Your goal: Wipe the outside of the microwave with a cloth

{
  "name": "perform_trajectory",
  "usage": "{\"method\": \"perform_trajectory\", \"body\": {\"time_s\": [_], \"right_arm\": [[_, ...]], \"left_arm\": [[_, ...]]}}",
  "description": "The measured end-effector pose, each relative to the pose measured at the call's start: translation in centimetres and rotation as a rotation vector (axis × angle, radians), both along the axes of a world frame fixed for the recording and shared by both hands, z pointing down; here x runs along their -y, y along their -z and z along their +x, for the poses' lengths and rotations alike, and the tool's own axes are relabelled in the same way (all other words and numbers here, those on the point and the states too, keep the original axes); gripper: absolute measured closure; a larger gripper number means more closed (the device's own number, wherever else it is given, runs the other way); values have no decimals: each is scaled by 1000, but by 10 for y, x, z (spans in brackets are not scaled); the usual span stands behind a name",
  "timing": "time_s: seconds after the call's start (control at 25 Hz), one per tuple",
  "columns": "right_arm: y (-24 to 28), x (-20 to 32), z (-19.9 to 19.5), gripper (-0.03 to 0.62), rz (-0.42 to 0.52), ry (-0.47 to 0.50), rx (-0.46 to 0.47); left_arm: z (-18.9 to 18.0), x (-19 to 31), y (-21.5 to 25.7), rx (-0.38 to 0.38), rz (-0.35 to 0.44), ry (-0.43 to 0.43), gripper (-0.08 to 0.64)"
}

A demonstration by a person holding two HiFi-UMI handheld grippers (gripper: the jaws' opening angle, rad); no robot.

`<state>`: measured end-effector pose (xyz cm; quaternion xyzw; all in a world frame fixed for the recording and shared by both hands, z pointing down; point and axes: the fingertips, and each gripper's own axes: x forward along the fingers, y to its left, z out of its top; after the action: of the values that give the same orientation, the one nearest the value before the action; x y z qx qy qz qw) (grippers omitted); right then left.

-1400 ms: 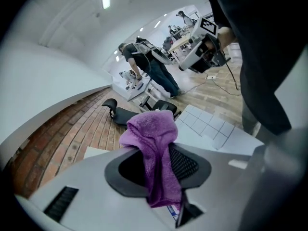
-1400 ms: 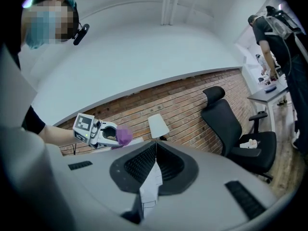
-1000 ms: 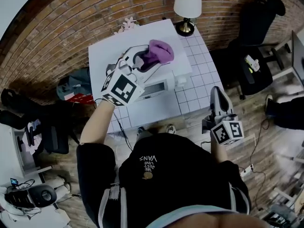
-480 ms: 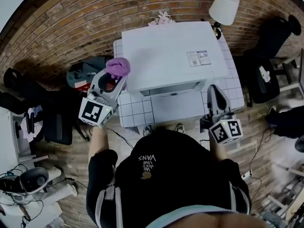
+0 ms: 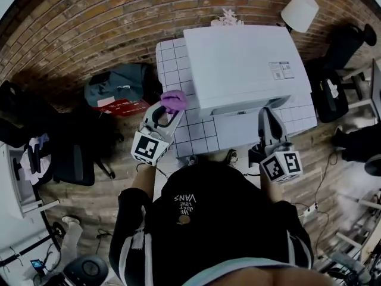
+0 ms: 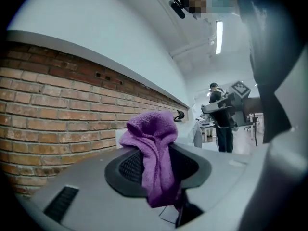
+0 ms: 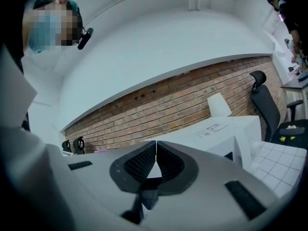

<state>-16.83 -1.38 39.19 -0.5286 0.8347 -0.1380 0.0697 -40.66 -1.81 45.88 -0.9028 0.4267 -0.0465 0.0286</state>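
One white microwave (image 5: 238,58) sits on a white tiled desk (image 5: 172,64) pushed against a red brick wall (image 5: 89,28). A pale lamp (image 5: 299,11) stands at the desk's far right corner. A black office chair (image 5: 351,37) is off to the right on the wooden floor (image 5: 95,219), and a grey-green bag (image 5: 116,88) lies on the floor at the left.

The left gripper (image 5: 171,105) is held over the desk's left part, just beside the microwave's left side. Its jaws are pinched on a purple cloth (image 5: 174,100), which bunches above the tips and hangs down between them in the left gripper view (image 6: 153,148). Whether the cloth touches the microwave cannot be told.

The right gripper (image 5: 266,115) is in front of the microwave, near its right front corner and apart from it. Its jaws are pressed together tip to tip with nothing between them, and the microwave (image 7: 216,131) shows beyond them to the right.
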Motion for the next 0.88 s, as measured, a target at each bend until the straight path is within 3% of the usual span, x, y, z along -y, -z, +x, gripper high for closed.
{"method": "perform_trajectory", "body": {"time_s": [0.28,0.56,0.88], "right_arm": [[-14,-19,-19,589,-33,-88,-30],[-21,-30,-12,589,-54,-168,-58],[-26,-35,-4,589,-80,-221,-78]], "left_arm": [[23,-4,-31,-166,-29,-106,420],[23,37,-35,-190,-15,-134,420],[-4,145,-37,-175,25,-80,420]]}}
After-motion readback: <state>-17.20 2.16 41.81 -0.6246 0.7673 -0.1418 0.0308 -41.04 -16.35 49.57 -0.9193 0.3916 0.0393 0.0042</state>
